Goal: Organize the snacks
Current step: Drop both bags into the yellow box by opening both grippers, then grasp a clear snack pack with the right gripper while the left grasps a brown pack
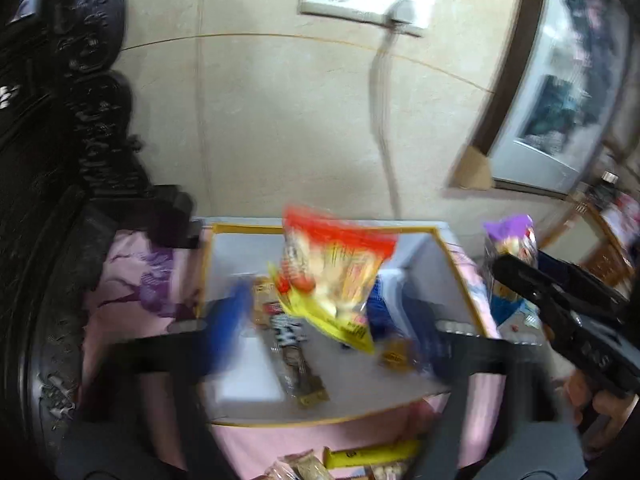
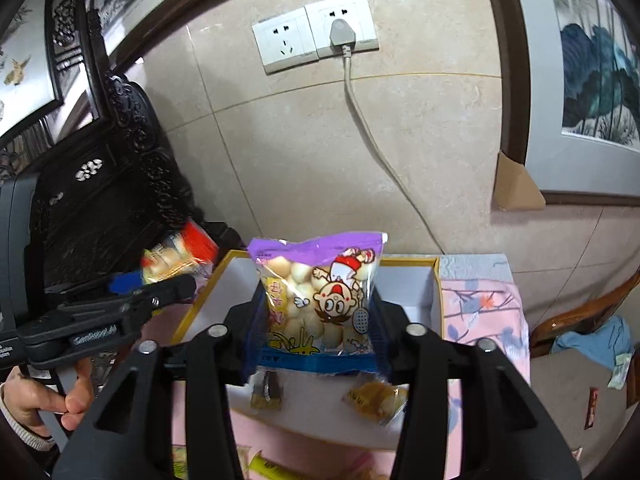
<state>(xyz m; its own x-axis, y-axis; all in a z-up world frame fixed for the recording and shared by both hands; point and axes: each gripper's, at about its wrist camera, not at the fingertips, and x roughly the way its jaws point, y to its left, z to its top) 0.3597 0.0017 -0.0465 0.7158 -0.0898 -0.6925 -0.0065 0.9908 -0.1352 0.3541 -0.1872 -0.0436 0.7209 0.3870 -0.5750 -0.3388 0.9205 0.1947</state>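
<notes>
A red and yellow snack bag (image 1: 332, 272) hangs tilted and blurred above the white, gold-rimmed box (image 1: 460, 280), between the wide-apart blue pads of my left gripper (image 1: 308, 320). Its left pad stands well apart from the bag. That gripper is open. In the right wrist view a purple bag of round puffs (image 2: 316, 300) stands upright over the box (image 2: 436, 292). My right gripper (image 2: 316, 320) has both blue pads against the bag's sides. The left gripper (image 2: 160, 286) and its red bag (image 2: 180, 252) show at the left there. A dark bar (image 2: 266, 390) and a yellow-wrapped snack (image 2: 376, 396) lie in the box.
The box rests on a pink flowered cloth (image 2: 484, 308). Dark carved wooden furniture (image 2: 120, 184) rises close on the left. A wall socket (image 2: 316, 32) with a hanging cable is behind. A wooden chair (image 2: 580, 316) stands right. More snacks, one a yellow bar (image 1: 372, 454), lie in front.
</notes>
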